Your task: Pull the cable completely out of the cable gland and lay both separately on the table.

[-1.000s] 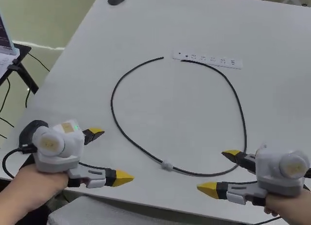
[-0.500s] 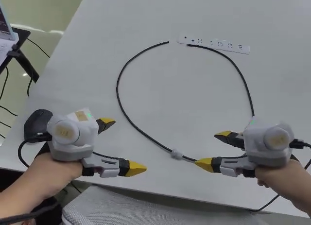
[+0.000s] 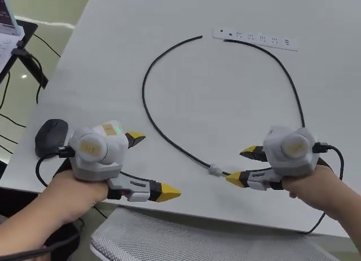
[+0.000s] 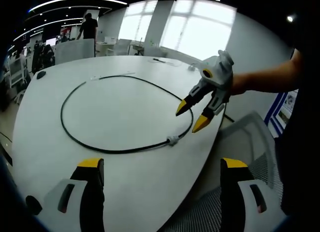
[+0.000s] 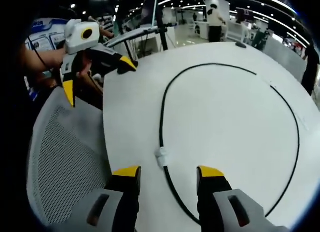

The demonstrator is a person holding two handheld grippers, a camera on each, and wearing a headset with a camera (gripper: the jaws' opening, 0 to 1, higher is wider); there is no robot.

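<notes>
A long black cable [image 3: 144, 97] in a big loop, flat on the white table [image 3: 214, 103]. Threaded through the small white cable gland [image 3: 214, 170], at the near bend of the loop, close to the near edge. Right gripper [image 3: 236, 166] just right of the gland, yellow tips almost at it, jaws partly open with the cable between them, nothing gripped. Left gripper [image 3: 159, 164] over the near left edge, jaws wide open and empty, well apart from the gland. On the far side, a white power strip [image 3: 255, 39] beside the cable.
</notes>
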